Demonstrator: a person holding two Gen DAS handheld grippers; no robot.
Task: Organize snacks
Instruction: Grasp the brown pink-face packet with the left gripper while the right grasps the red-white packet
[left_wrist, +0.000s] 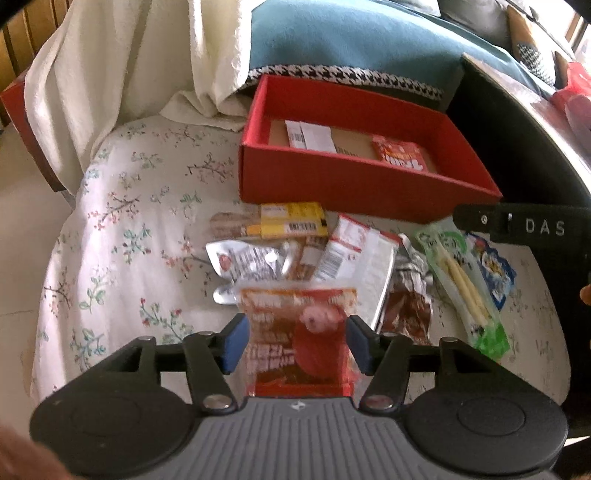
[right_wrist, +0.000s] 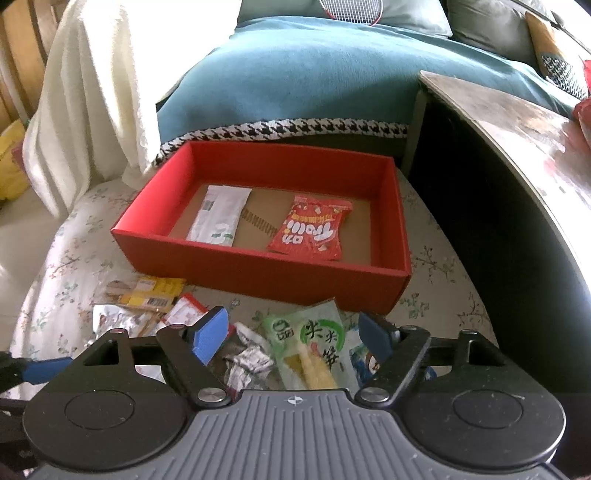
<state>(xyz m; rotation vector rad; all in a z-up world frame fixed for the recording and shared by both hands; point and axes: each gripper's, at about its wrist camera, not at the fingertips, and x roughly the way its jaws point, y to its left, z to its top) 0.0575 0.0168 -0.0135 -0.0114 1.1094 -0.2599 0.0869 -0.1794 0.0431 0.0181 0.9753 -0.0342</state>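
Blue-padded left claw (left_wrist: 297, 341) tilts down, parted around a red packet (left_wrist: 301, 332); right claw (right_wrist: 291, 336) gapes.

both wrist views – steep downward, close | shared – red box (left_wrist: 354, 184) (right_wrist: 266, 273), snack pile (left_wrist: 317, 251) (right_wrist: 155, 306)

Left gripper (left_wrist: 297, 338): matte black linkage arms, two per side, pinned with round silver screws; blue rectangular pads on the fingertips (left_wrist: 233, 343); two large black round housings with a faint inset circle each; grey ribbed centre plate bearing a small white cross-in-circle mark.

Right gripper (right_wrist: 293, 338): same build, black linkage with triangular cut-outs, silver pivot screws, blue pads on the fingertips (right_wrist: 208, 338), twin black discs, grey ribbed plate with the same small round mark. Seen from the left wrist camera: black body with a silver screw and white raised letters "DAS".
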